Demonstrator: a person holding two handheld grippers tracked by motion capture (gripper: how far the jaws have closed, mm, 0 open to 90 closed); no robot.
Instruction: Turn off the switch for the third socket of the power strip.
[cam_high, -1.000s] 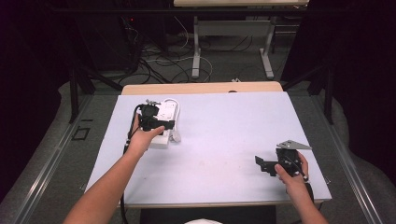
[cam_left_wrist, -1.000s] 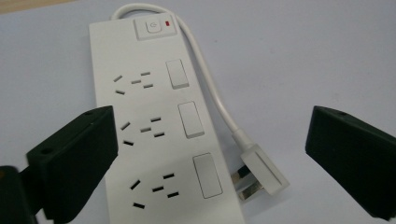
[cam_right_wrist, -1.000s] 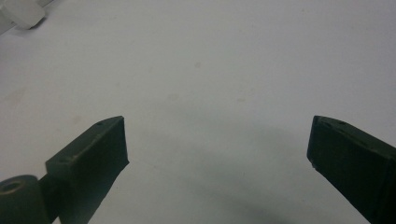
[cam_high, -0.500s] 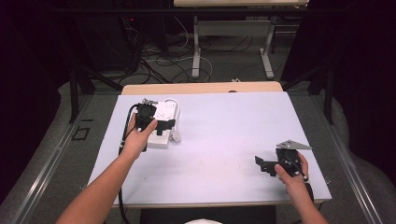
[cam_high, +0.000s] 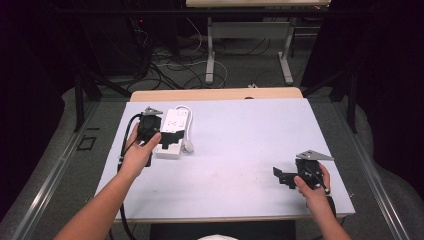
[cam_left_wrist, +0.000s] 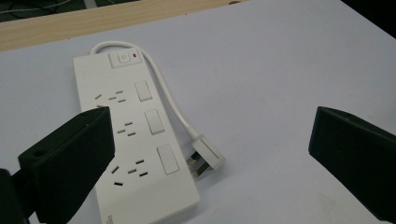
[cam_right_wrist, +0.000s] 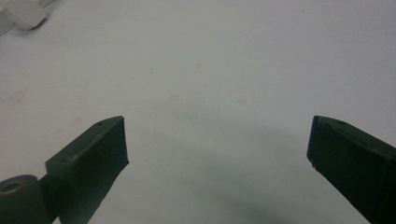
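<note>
A white power strip (cam_high: 175, 124) lies flat at the back left of the table, with its short cord looped round to a white plug (cam_high: 189, 146) beside it. My left gripper (cam_high: 170, 137) hovers over the strip's near end, held by a hand at the strip's left side. In the left gripper view the strip (cam_left_wrist: 135, 140) with its sockets and switches lies under the left jaw, the plug (cam_left_wrist: 205, 156) rests between the wide-apart jaws, and this gripper (cam_left_wrist: 212, 135) is open and holds nothing. My right gripper (cam_high: 282, 175) rests open near the front right, over bare table (cam_right_wrist: 217, 133).
The pale table top (cam_high: 240, 150) has a wooden strip (cam_high: 215, 94) along its back edge. Beyond it are floor cables (cam_high: 170, 65) and the legs of another table (cam_high: 210, 50). A corner of the white plug (cam_right_wrist: 23, 11) shows far off in the right gripper view.
My left gripper has shifted left, from over the middle of the power strip to its left side. The right gripper has stayed put.
</note>
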